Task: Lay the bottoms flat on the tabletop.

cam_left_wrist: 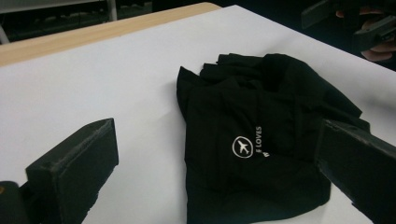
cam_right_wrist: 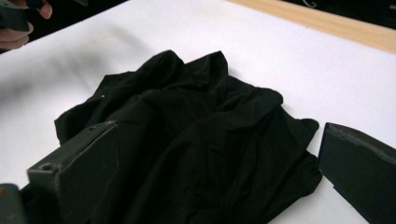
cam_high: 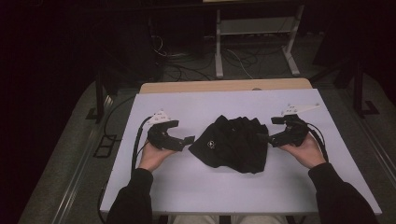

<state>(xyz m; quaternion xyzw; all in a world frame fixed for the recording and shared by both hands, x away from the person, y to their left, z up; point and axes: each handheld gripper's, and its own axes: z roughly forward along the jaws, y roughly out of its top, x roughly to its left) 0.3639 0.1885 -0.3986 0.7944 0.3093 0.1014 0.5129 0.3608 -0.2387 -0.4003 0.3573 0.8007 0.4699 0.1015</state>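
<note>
Left gripper (cam_high: 187, 140): jaws wide apart, nothing between the pads, tips aimed toward 3 o'clock at the near-left edge of the black garment (cam_high: 232, 143); gap to the cloth small, contact not discernible in the high view. In the left gripper view, jaws standing far apart at either side of the frame, with the garment (cam_left_wrist: 261, 140) lying between and beyond them, the right-hand jaw overlapping its edge.

Right gripper (cam_high: 266, 138): jaws likewise spread, empty, tips aimed toward 9 o'clock at the garment's right edge, just beside or touching the cloth. In the right gripper view, crumpled folds (cam_right_wrist: 196, 140) lying between the two open jaws.

Black garment: bunched in a loose heap at the centre of the white table cover (cam_high: 224, 191), between the two grippers. White circular airplane logo (cam_left_wrist: 243, 146) with the word "LOVES" beside it, on the flat panel facing the left gripper.

Wooden table edge (cam_high: 196, 87) exposed at 12 o'clock beyond the white cover. Metal frame (cam_high: 254, 32) and loose cables (cam_high: 187, 65) on the floor farther off at 12 o'clock.
</note>
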